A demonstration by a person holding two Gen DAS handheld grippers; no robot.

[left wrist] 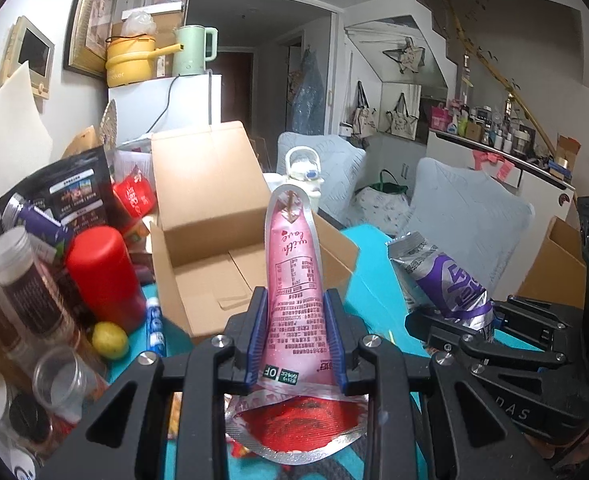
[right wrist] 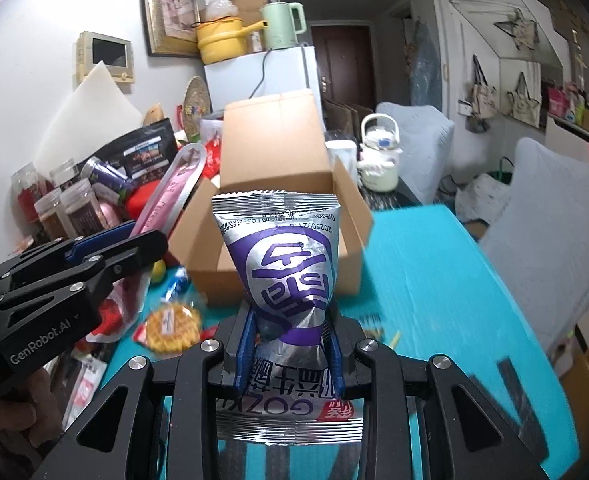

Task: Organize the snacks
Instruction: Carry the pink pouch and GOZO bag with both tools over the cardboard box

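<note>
My left gripper (left wrist: 296, 300) is shut on a pink snack pouch (left wrist: 294, 264) that stands up between its blue pads, above the teal table. Seen from the right wrist, that left gripper (right wrist: 146, 232) holds the same pink pouch (right wrist: 174, 188) at the left. My right gripper (right wrist: 290, 320) is shut on a silver and purple snack bag (right wrist: 282, 264), pinched at its middle. From the left wrist view, the right gripper (left wrist: 458, 316) and its purple bag (left wrist: 450, 276) are at the right. An open cardboard box (left wrist: 210, 240) (right wrist: 278, 184) stands just beyond both packets, empty as far as I see.
Jars (left wrist: 26, 280), a red bottle (left wrist: 102, 276), a lemon (left wrist: 109, 339), a black bag (left wrist: 78, 192) and other snacks crowd the table's left side. A waffle packet (right wrist: 172, 326) lies on the teal table (right wrist: 434, 280). Cushioned chairs (left wrist: 462, 216) and a white flask (right wrist: 378, 156) stand behind.
</note>
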